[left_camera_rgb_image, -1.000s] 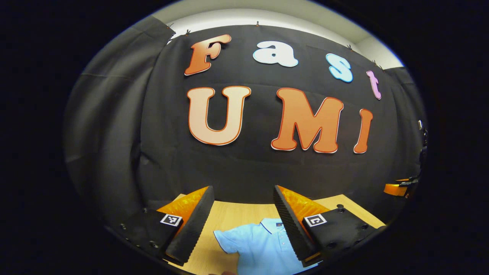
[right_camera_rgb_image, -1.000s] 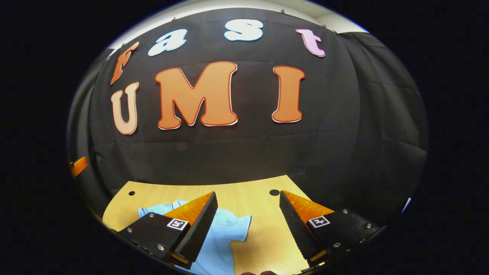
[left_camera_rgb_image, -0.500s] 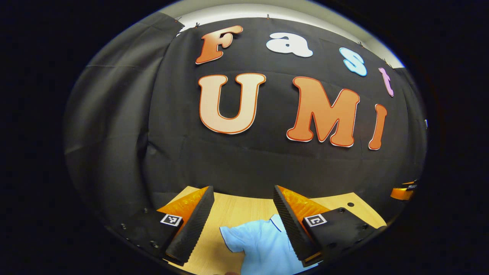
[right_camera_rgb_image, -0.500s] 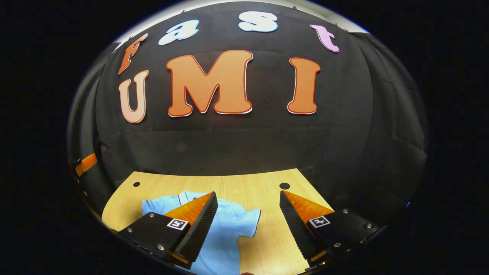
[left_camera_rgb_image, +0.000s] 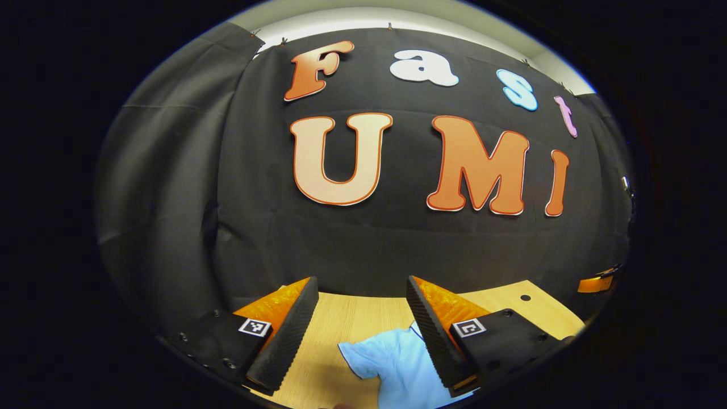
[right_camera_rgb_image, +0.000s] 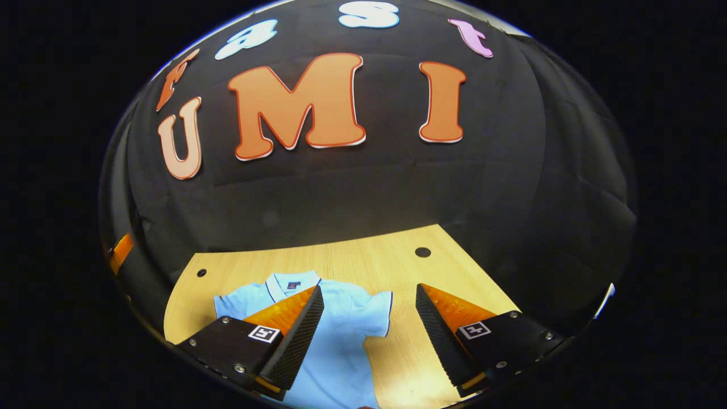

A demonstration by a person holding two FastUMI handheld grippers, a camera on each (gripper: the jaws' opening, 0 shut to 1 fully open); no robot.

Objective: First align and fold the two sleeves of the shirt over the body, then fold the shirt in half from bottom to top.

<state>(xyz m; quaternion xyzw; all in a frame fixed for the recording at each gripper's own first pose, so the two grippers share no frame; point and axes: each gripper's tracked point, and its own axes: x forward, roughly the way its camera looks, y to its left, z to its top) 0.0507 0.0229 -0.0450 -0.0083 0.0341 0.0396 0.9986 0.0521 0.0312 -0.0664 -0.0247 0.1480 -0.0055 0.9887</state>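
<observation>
The shirt (right_camera_rgb_image: 341,341) lies flat on the worktop (right_camera_rgb_image: 363,261), collar toward the far wall, both sleeves out and unfolded. To start well, I should bring each gripper low to its own sleeve hem and pinch only the top edge, then carry it straight inward. My left gripper (left_camera_rgb_image: 358,332) and right gripper (right_camera_rgb_image: 368,335) hover above the near side, spread wide, holding nothing, tilted slightly down.
</observation>
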